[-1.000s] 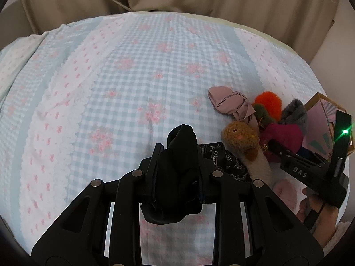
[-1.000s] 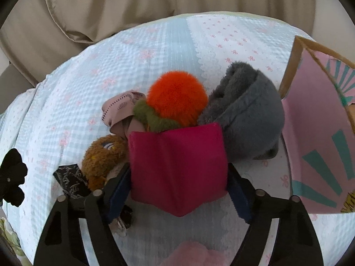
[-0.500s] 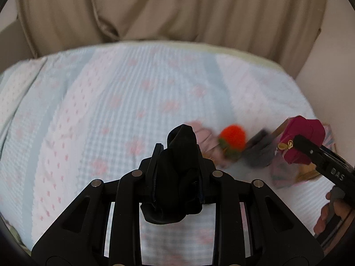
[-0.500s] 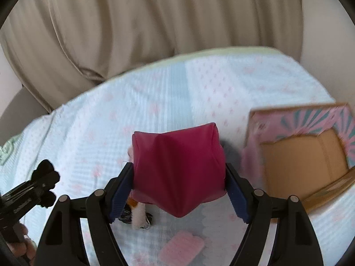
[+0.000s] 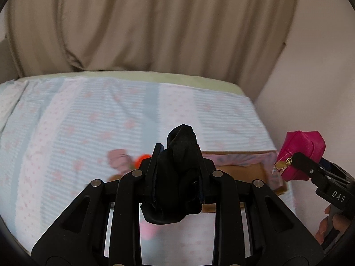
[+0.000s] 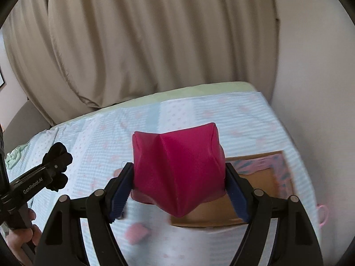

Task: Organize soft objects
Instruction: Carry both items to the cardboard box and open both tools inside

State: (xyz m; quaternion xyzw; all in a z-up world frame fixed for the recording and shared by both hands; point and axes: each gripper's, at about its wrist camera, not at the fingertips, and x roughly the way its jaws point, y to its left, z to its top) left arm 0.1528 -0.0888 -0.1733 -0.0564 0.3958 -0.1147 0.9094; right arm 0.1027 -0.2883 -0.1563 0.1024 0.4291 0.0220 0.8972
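Observation:
My left gripper (image 5: 177,173) is shut on a bunched black cloth (image 5: 179,155) and holds it above the bed; it also shows at the left of the right wrist view (image 6: 55,166). My right gripper (image 6: 179,177) is shut on a magenta pouch (image 6: 177,168) with a gold zip pull, held above the open cardboard box (image 6: 261,177) with pink patterned walls. The pouch also shows at the right of the left wrist view (image 5: 301,153), above the box (image 5: 244,168). A pink cloth (image 5: 117,158) and an orange pompom (image 5: 142,158) lie blurred on the bed.
The bed has a light blue and pink checked sheet (image 5: 88,122). Beige curtains (image 5: 144,26) hang behind it and a pale wall (image 5: 310,77) stands at the right. A small pink item (image 6: 137,232) lies on the sheet near the box.
Both grippers have risen well above the bed with their loads. The right gripper carried the magenta pouch off the pile and over the box. The pile now lies far below.

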